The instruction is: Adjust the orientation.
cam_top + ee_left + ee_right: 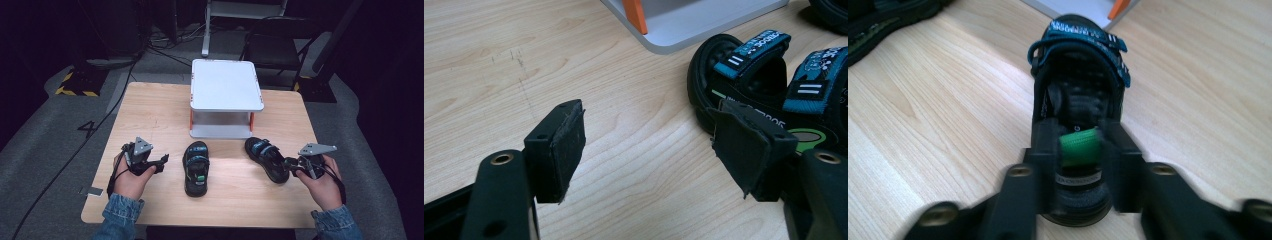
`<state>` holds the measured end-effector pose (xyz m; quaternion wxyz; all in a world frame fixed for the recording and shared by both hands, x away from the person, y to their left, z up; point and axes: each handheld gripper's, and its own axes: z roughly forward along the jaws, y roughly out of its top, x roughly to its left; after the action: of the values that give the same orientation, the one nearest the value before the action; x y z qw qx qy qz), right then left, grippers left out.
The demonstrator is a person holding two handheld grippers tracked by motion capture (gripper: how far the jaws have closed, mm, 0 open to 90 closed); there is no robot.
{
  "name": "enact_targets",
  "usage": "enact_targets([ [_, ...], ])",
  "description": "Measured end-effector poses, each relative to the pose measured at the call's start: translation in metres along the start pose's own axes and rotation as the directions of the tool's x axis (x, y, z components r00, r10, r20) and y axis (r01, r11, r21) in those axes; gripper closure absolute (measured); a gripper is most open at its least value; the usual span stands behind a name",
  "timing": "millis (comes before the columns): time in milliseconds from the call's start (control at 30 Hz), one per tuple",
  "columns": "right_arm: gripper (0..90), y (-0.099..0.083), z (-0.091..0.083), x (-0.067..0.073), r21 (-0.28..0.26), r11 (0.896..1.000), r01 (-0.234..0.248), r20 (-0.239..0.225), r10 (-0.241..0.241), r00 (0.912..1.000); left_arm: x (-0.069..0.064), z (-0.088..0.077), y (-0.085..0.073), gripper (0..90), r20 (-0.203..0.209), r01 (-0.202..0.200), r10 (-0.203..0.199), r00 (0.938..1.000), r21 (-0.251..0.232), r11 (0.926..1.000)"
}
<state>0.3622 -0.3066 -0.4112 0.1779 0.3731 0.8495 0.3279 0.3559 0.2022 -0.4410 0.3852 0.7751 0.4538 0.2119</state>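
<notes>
High view: two black sandals with teal straps are seen on the wooden surface point(150, 107), in front of a white stand point(226, 85) with orange posts, which is taken here as the landmark. The left sandal point(196, 168) lies near the stand's front edge, slightly left of its middle, pointing toward it. The right sandal point(266, 158) lies near the stand's front right corner, angled, with its toe toward the stand and its heel away from it. The right gripper point(292, 165) is held in the right hand point(325, 187) at the heel end of the right sandal, on the side away from the stand. In the right gripper view, the jaws are seen closed on the heel of that sandal point(1075, 90), one jaw on each side, with a green tab point(1079, 146) between them; the picture is blurred there, yet the pads appear to press on the heel. The left gripper point(162, 164) is held in the left hand point(131, 180), left of the left sandal and farther from the stand than its toe. In the left gripper view, the left gripper point(649, 145) is seen with its jaws standing wide apart over bare wood, nothing between them; the left sandal point(764, 80) lies just beyond the right-hand jaw, with the stand's base point(694, 22) behind it.
</notes>
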Motion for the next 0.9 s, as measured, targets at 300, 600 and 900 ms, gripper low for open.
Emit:
enact_targets([
  [300, 83.7, 0.012, -0.002, 0.034, 0.032, 0.996, 0.088, -0.145, -0.082, 0.9860, 0.000, 0.003, 0.001, 29.5, 0.006, 0.001, -0.001, 1.0000, 0.000, 1.0000],
  [600, 61.3, 0.013, -0.013, 0.050, 0.054, 0.993, 0.109, -0.203, -0.096, 0.9745, -0.002, 0.007, 0.005, 29.5, 0.023, -0.005, 0.005, 0.9997, -0.002, 1.0000],
  [900, 56.1, 0.015, 0.033, 0.035, 0.102, 0.970, 0.219, 0.047, -0.225, 0.9733, -0.005, 0.006, 0.003, 29.4, 0.019, -0.009, 0.009, 0.9998, 0.003, 1.0000],
])
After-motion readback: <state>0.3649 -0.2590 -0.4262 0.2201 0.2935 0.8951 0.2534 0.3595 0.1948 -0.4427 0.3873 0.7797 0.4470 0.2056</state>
